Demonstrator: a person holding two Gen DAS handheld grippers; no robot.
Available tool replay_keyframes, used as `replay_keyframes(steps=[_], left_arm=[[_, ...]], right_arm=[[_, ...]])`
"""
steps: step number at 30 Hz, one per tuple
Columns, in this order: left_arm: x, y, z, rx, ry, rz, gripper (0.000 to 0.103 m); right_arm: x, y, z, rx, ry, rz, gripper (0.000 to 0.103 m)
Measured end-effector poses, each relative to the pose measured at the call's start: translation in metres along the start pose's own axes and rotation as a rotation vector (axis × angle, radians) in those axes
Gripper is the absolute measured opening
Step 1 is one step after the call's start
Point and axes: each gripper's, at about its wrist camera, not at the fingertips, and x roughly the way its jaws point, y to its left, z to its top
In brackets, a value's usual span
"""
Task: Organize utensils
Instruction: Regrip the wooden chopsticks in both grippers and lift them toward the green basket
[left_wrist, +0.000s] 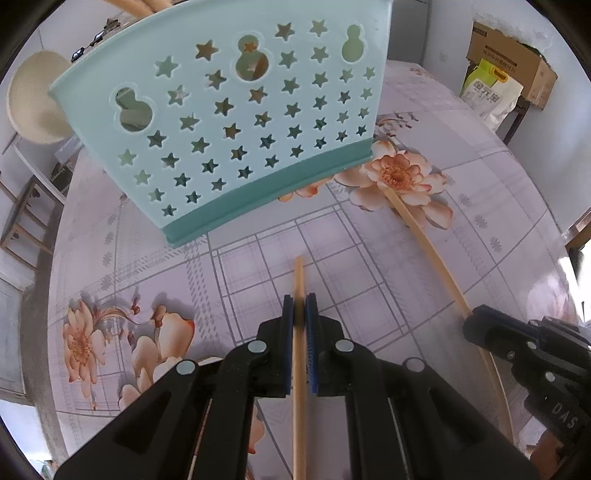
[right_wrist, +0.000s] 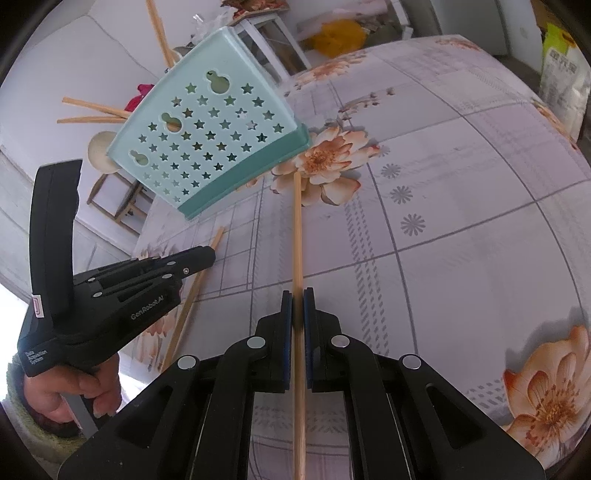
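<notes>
Left gripper (left_wrist: 299, 306): clenched on one wooden chopstick (left_wrist: 298, 280), pads pinching it on both sides. The stick runs straight along the fingers, short tip poking out past them toward the holder, the rest trailing back under the gripper body. From the right wrist view, the left gripper (right_wrist: 210, 254) hangs over the bench near its left edge, a hand (right_wrist: 70, 387) wrapped round its handle.

Right gripper (right_wrist: 297, 302): also clenched, on a second chopstick (right_wrist: 296, 229). This one sticks out much further; its far tip reaches the big orange flower print just beside the holder's base corner. Can't tell if the tip touches the bench (right_wrist: 461, 221) or floats above it.

Count in the grippers: 2 chopsticks, one each.

Container: 1 light-teal plastic utensil holder (left_wrist: 236, 122), darker teal base band, wall punched with star holes plus three gourd-shaped holes. It stands on the bench toward the far left corner, ahead of both grippers. Contents: chopsticks (right_wrist: 88, 110) already inside, ends fanning out above the rim. At least 3 ends visible from the right wrist view: two splayed left, one pointing up. Exact total is hidden by the wall.

Bench cover: lilac plaid cloth with flower prints. Off the bench: a round pale stool (left_wrist: 35, 98) behind the holder, a cardboard box (left_wrist: 509, 66) beyond the far right corner.
</notes>
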Motion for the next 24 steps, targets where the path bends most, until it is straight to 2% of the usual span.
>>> replay_keyframes(steps=[2,5,9,18,24], left_arm=[[-0.001,0.003,-0.001,-0.005,-0.005,-0.013,0.006],[-0.003,0.008,-0.004,-0.017,-0.014,-0.034,0.006],[-0.006,0.018,-0.010,-0.035,-0.031,-0.065,0.006],[-0.008,0.037,-0.017,-0.034,-0.039,-0.114,0.006],[-0.011,0.046,-0.021,-0.038,-0.040,-0.135,0.006]], right_arm=[[-0.003,-0.007,0.001,0.018,0.004,0.012,0.004],[-0.010,-0.018,0.004,0.030,0.007,0.049,0.010],[-0.022,-0.028,0.013,0.050,-0.012,0.065,0.024],[-0.007,-0.010,0.032,-0.020,-0.009,-0.036,0.028],[0.006,0.007,0.042,-0.089,0.012,-0.051,0.028]])
